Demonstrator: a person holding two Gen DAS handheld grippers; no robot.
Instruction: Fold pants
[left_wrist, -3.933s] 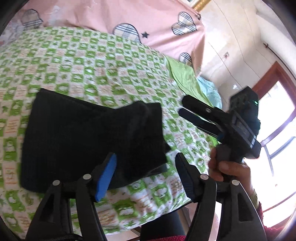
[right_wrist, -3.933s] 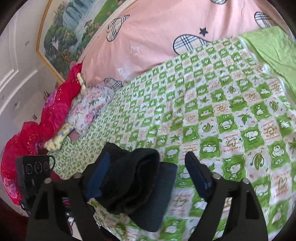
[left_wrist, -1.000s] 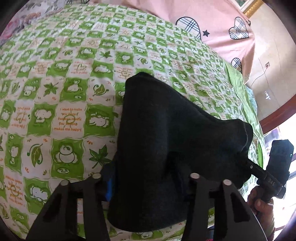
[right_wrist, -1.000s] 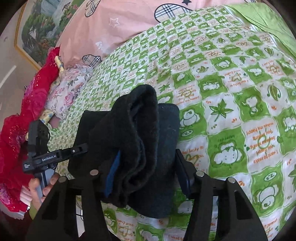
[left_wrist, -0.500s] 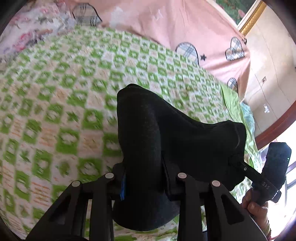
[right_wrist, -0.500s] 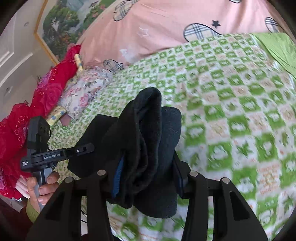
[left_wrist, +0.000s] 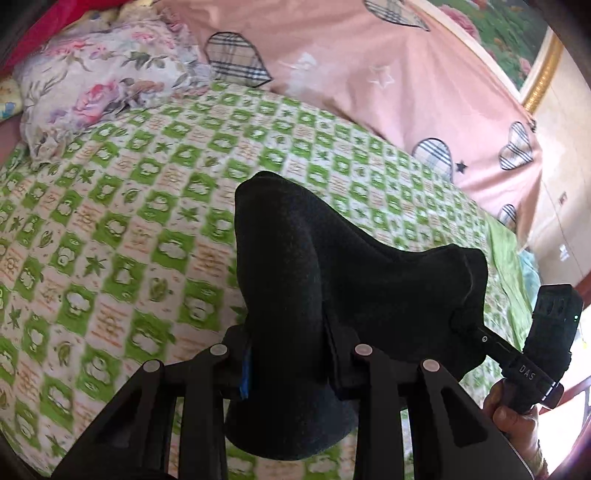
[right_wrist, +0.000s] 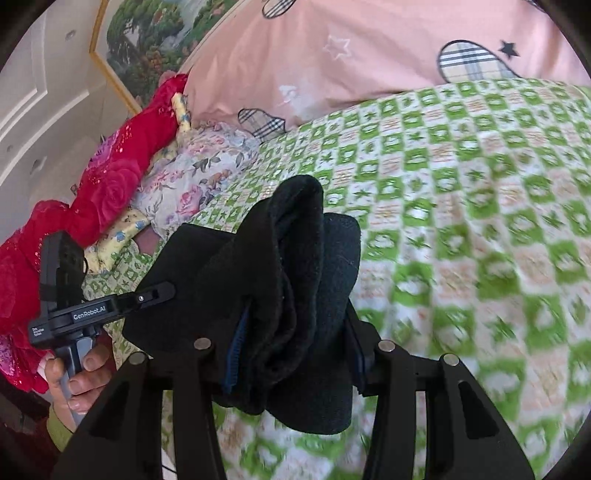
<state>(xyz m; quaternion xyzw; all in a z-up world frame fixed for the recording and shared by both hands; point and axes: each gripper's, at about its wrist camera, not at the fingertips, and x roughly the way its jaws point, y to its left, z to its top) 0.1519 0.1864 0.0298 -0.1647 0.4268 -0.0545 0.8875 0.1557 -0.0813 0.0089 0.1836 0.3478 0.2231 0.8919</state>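
Two grippers pinch the same dark pants (left_wrist: 332, 280), lifted above the green checked sheet (left_wrist: 110, 229). Nearest, the left gripper (left_wrist: 288, 365) has its fingers closed tight on a thick bunch of cloth; the right gripper (right_wrist: 295, 354) is clamped likewise on several folded layers. The bundle's long axis runs between the two, left to right, with cloth drooping below each grip. Neither hand is nearer. Laying it down flat likely calls for lowering both together. Beyond lie the floral pillow (left_wrist: 92, 81) and the pink quilt (left_wrist: 369, 81).

One pair of black pants (left_wrist: 332, 280), two grippers, one floral pillow (left_wrist: 99, 85), one green-checked sheet (left_wrist: 110, 229).
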